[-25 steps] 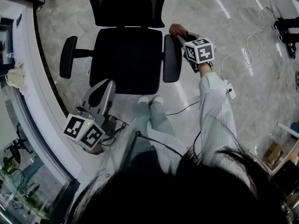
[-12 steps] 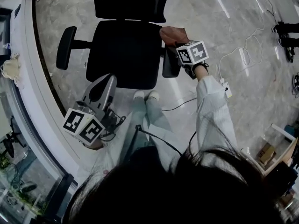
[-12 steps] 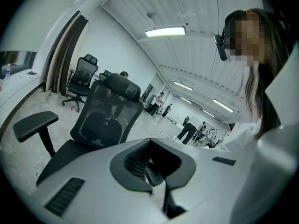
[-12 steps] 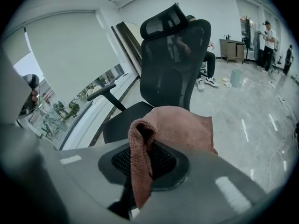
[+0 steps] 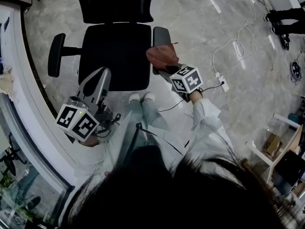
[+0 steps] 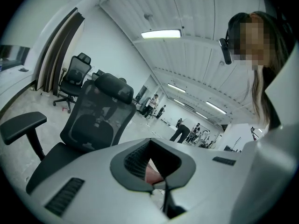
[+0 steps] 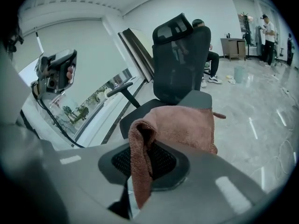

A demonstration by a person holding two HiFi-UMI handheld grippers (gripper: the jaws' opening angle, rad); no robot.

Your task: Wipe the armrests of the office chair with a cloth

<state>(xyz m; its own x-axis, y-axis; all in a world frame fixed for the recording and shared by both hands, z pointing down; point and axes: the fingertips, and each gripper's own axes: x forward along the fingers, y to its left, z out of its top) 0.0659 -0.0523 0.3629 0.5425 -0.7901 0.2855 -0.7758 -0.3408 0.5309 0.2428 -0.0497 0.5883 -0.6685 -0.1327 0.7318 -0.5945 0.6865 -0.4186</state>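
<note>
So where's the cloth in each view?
Head view: cloth at centre, by the picture-right armrest.
Left gripper view: unsure; a pinkish patch in the jaw gap may be it.
Right gripper view: centre, clamped in the right gripper.
Shared landmark: chair backrest.

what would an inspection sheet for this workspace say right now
surface: glossy grey stone-look floor, no table
job's things: black mesh-back office chair; reddish-brown terry cloth lies over the front of the black padded armrest nearest the right claw; other armrest bare
clutter: brown cardboard box by a white frame
grippers: right claw shut on the cloth; left claw shut, empty, beside the seat
cables: white cable to a white power strip; black lead on the floor
surroundings: curved white window ledge; people far off in the hall
</note>
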